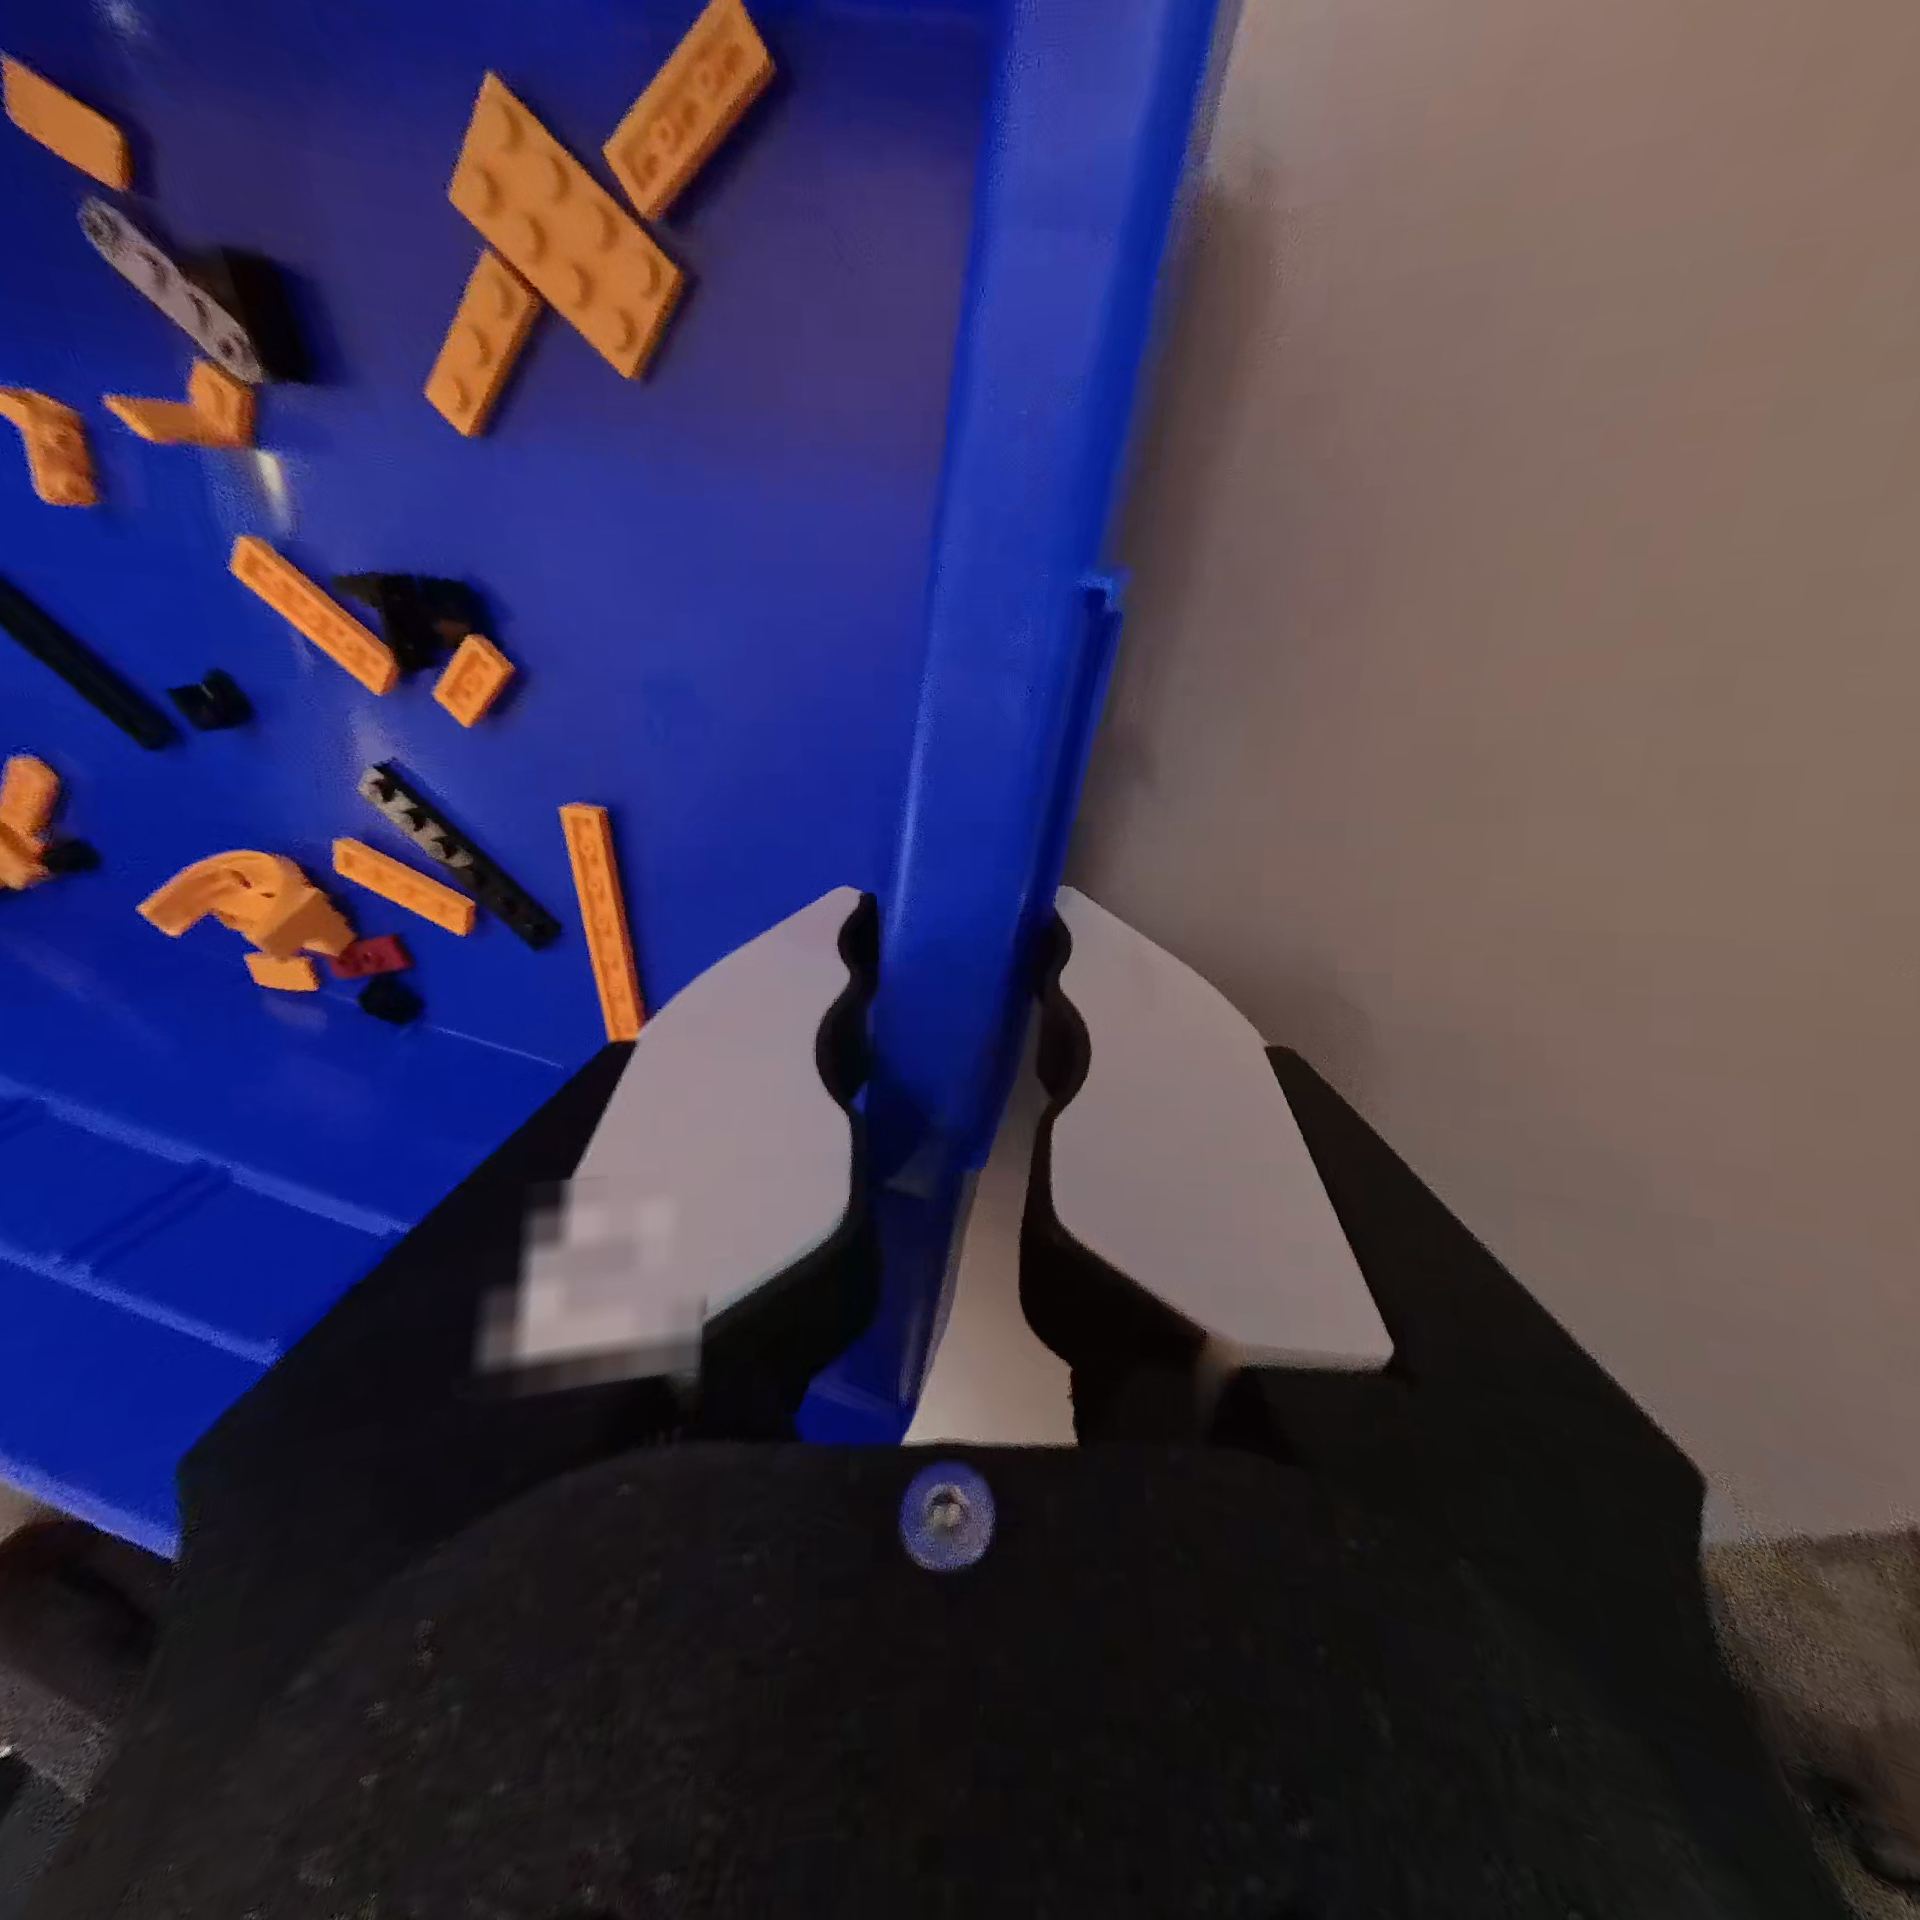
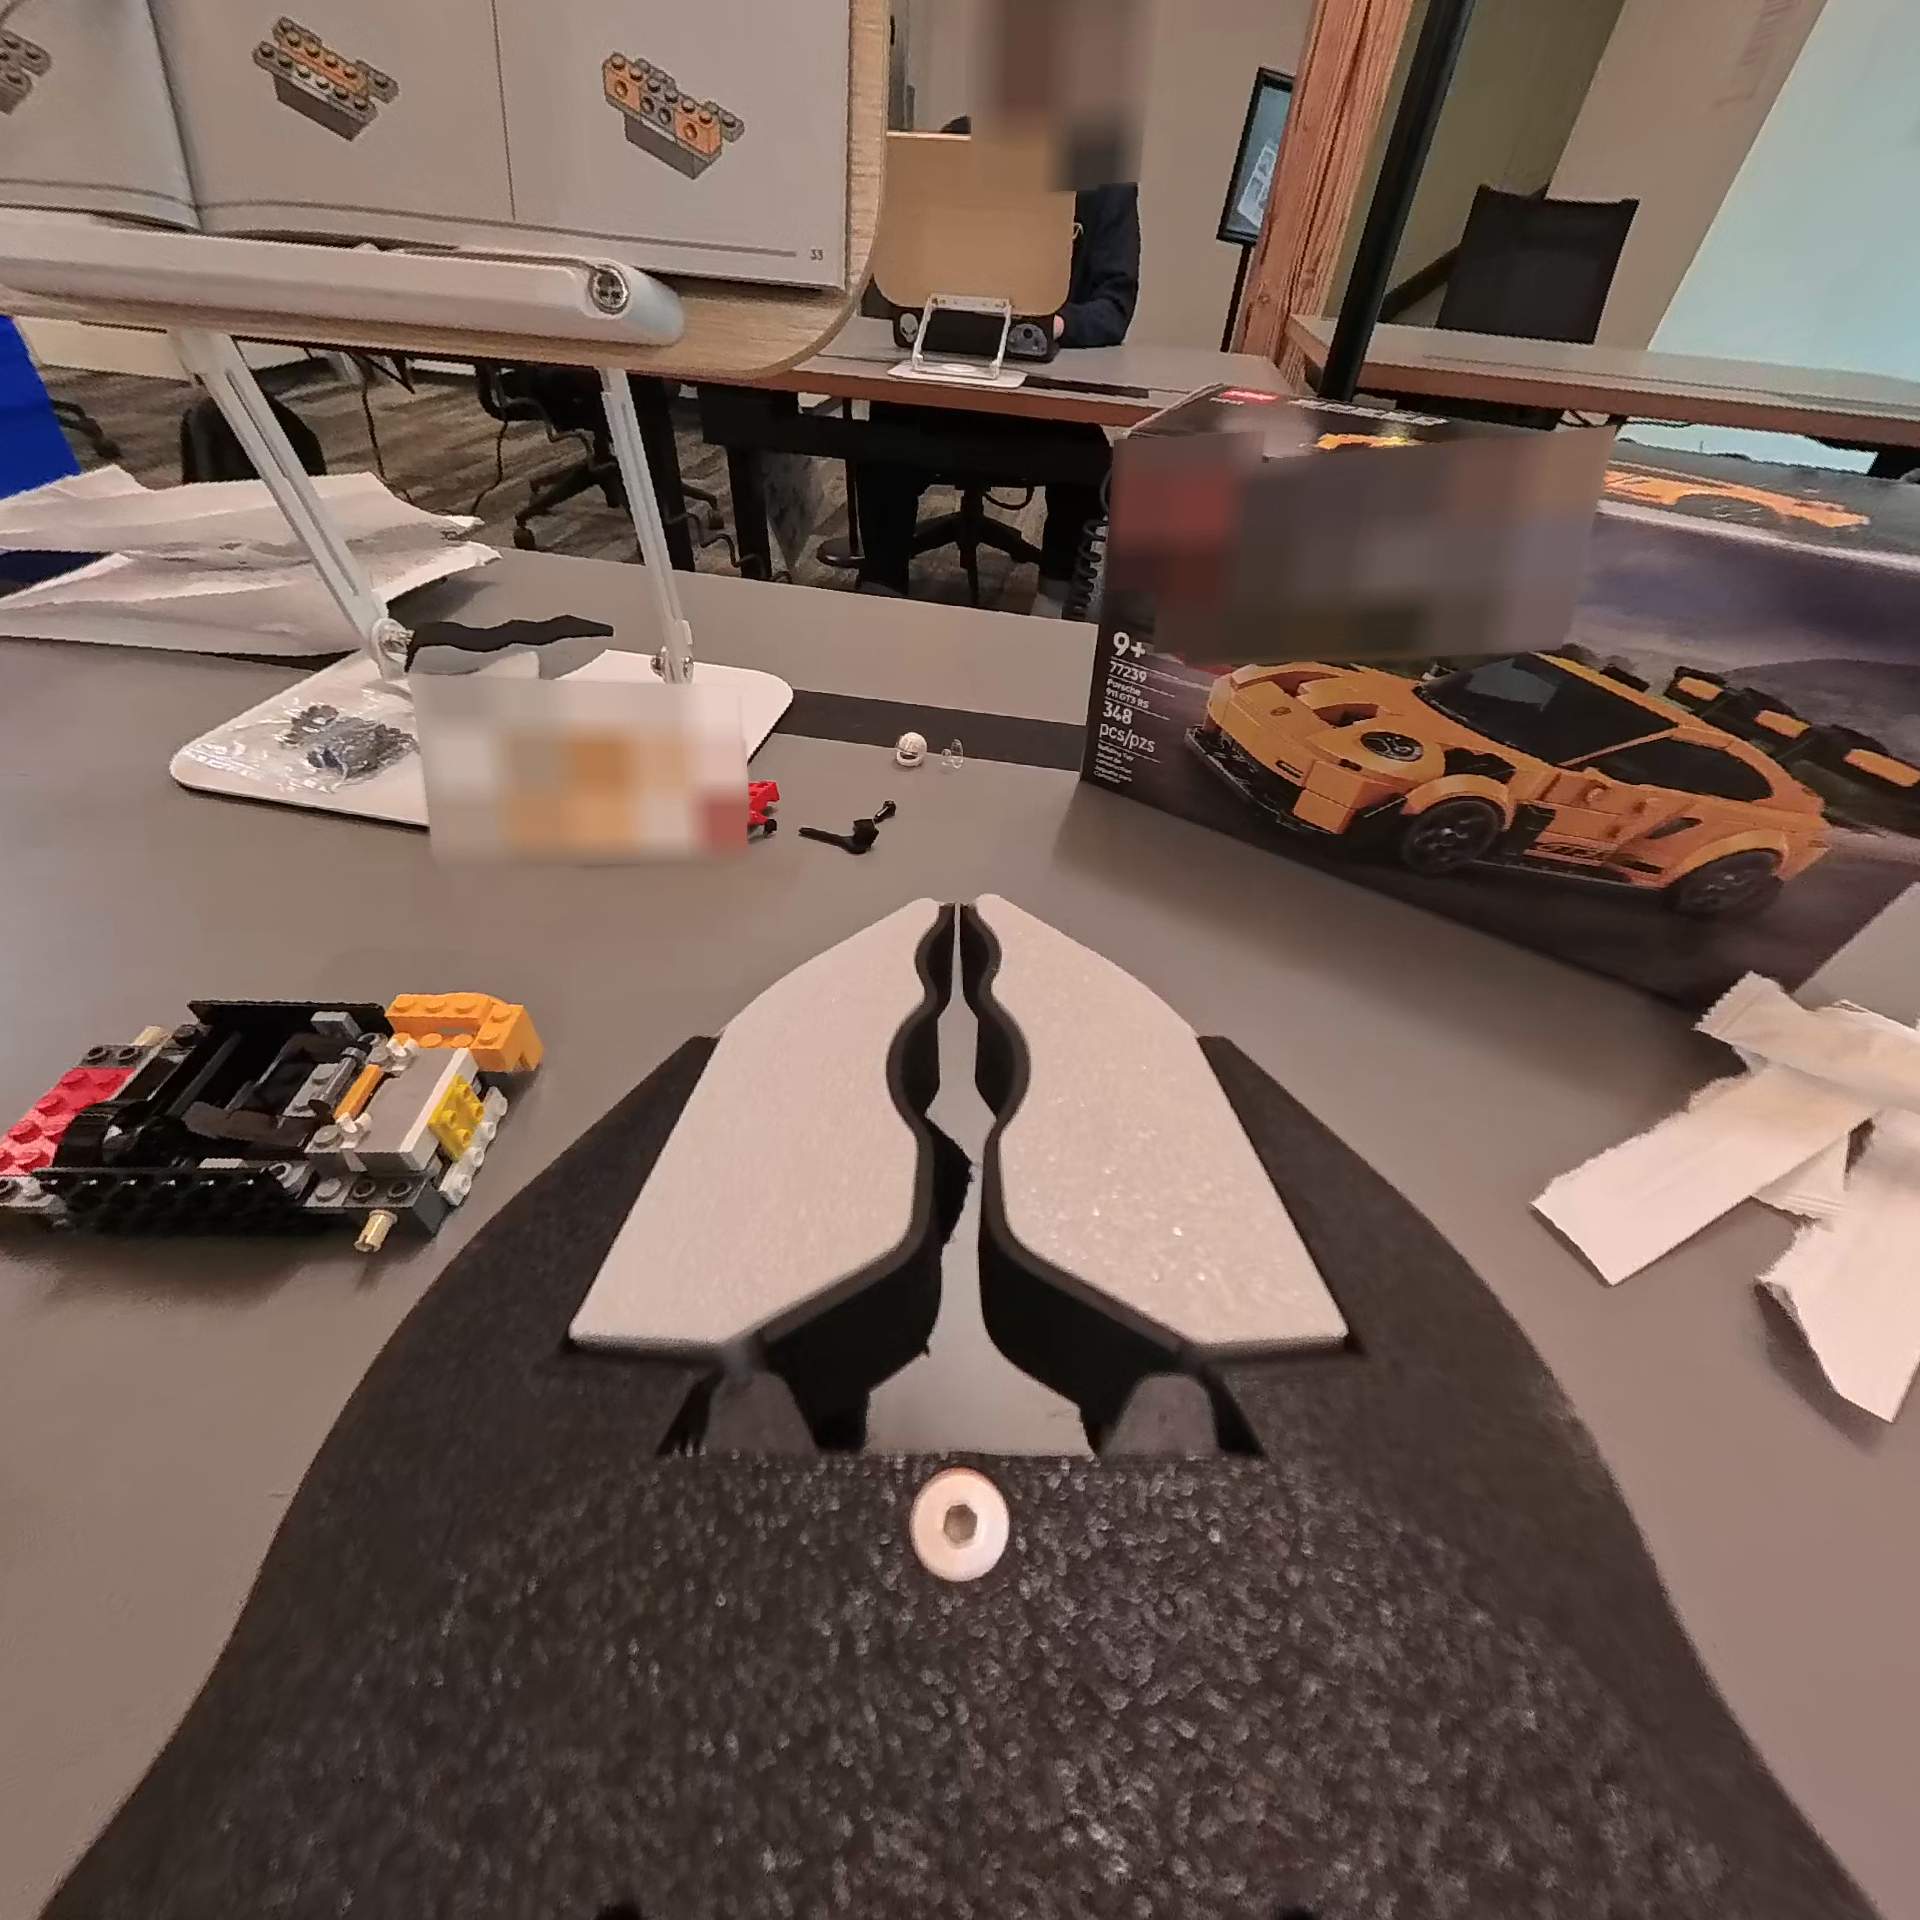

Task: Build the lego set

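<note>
Fingers of the left gripper (image 1: 954, 961) clamp the blue tray's (image 1: 1029, 416) wall; right gripper (image 2: 957, 914) fingers pressed together, empty, above the desk (image 2: 935, 852).

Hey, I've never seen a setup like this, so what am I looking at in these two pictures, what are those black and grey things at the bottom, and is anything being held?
Those are two hand-held claws; a person carries one in each hand, and a camera on each looks forward along its two fingers. There is no robot arm.

The left wrist view shows the left claw clamped on the side wall of a blue tray. Loose orange bricks and some black pieces lie inside the tray.

The right wrist view shows the right claw shut with nothing visible between its tips, above a grey table. On the table lie a partly built model to the left, the set's box picturing an orange car to the right, and torn white bags. An open instruction booklet sits on a stand behind.
</note>
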The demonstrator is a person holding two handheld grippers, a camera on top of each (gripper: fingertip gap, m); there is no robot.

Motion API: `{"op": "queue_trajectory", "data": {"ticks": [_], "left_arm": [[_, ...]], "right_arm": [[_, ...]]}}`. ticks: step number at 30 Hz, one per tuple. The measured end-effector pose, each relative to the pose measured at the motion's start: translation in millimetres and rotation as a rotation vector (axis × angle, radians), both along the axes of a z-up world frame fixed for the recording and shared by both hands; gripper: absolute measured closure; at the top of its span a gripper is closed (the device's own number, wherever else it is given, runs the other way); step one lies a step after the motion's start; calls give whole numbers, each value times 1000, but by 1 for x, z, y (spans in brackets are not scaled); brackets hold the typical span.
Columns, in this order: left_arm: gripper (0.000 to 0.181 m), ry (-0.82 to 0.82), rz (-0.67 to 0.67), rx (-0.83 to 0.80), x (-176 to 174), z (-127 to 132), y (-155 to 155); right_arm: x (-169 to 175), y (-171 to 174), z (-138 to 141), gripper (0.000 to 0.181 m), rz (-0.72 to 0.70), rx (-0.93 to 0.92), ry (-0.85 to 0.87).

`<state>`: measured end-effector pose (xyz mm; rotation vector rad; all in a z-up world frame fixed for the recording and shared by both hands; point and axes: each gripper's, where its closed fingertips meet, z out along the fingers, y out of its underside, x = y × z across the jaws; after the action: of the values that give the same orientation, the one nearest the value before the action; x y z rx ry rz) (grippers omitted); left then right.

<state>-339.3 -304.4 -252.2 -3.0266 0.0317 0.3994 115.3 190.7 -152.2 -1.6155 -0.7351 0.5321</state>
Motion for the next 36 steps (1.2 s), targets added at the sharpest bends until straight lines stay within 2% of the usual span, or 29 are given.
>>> {"op": "queue_trajectory", "data": {"ticks": [4, 8, 12, 17, 26, 33, 36], "left_arm": [[152, 90, -3, 76, 6, 1, 16], [151, 254, -21, 105, 8, 4, 21], [150, 577, -71, 98, 5, 13, 24], [150, 823, -145, 137, 12, 16, 26], [148, 869, -225, 168, 17, 15, 28], [150, 985, -382, 224, 39, 19, 33], [149, 1016, -375, 231, 36, 21, 30]], "right_arm": [[0, -1, 1, 181, 3, 2, 3], [-1, -1, 2, 181, 6, 5, 3], [-1, -2, 3, 181, 9, 10, 5], [-1, -3, 4, 181, 13, 12, 10], [-2, -4, 3, 181, 14, 13, 3], [-2, -4, 3, 181, 12, 18, -1], [-3, -5, 3, 180, 16, 17, 0]]}}
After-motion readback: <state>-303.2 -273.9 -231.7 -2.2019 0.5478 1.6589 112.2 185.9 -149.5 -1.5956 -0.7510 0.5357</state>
